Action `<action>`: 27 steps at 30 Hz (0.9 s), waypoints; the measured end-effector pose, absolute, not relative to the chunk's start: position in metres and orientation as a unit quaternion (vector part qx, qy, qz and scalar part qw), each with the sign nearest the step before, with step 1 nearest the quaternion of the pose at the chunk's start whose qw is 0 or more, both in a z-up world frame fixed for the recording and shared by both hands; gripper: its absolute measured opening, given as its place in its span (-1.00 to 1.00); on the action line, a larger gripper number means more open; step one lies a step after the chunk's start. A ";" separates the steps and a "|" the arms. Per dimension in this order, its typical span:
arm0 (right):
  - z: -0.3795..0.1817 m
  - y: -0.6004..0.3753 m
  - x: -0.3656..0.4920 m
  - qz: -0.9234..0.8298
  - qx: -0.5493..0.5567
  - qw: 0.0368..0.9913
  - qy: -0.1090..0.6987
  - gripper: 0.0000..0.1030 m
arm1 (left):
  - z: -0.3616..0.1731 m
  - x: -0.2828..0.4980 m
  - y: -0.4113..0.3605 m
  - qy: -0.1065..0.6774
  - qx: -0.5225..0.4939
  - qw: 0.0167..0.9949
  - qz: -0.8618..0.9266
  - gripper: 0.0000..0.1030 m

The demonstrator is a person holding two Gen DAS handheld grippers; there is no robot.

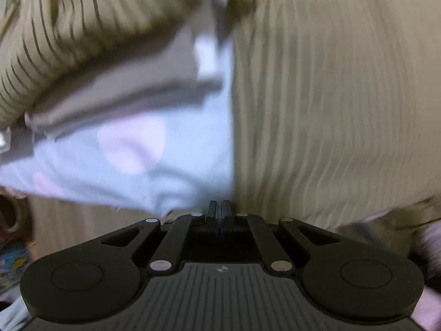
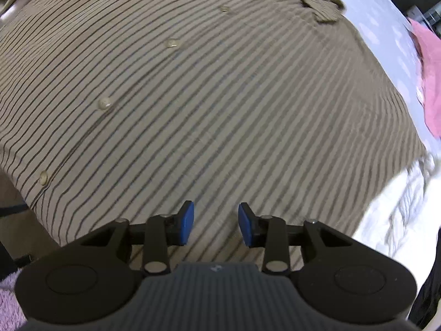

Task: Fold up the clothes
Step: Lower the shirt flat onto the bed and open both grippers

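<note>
Folding appears at an early stage: the striped shirt (image 2: pixel 206 104) lies spread, button placket up, on the bed sheet (image 2: pixel 386 27); folds remain. Right tool (image 2: pixel 215 224): fingers apart, empty, just above the near hem. Left tool (image 1: pixel 219 211): fingers pressed together, apparently clamped on a shirt edge, lifting it. Pink cloth (image 2: pixel 430 82) lies toward the far edge of the bed.

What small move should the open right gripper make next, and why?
Probably lower and close on the striped shirt. The right gripper hovers open above its flat front, holding nothing, while the left gripper is shut, apparently on shirt fabric.
</note>
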State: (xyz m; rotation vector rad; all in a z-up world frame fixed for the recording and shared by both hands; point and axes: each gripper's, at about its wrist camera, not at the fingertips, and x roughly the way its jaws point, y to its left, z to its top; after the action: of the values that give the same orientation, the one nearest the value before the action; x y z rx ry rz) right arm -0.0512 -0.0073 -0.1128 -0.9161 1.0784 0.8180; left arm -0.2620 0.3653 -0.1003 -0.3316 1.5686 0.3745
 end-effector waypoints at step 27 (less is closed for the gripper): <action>-0.059 -0.024 0.046 0.271 -0.156 0.801 0.511 0.00 | -0.009 -0.103 0.434 0.437 -0.110 0.861 0.236 -0.20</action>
State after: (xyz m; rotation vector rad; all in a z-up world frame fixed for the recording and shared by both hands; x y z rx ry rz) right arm 0.0464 -0.0242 -0.0588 -0.3354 1.0957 0.5809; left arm -0.1032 0.4338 -0.0087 -0.2305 0.9170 0.4952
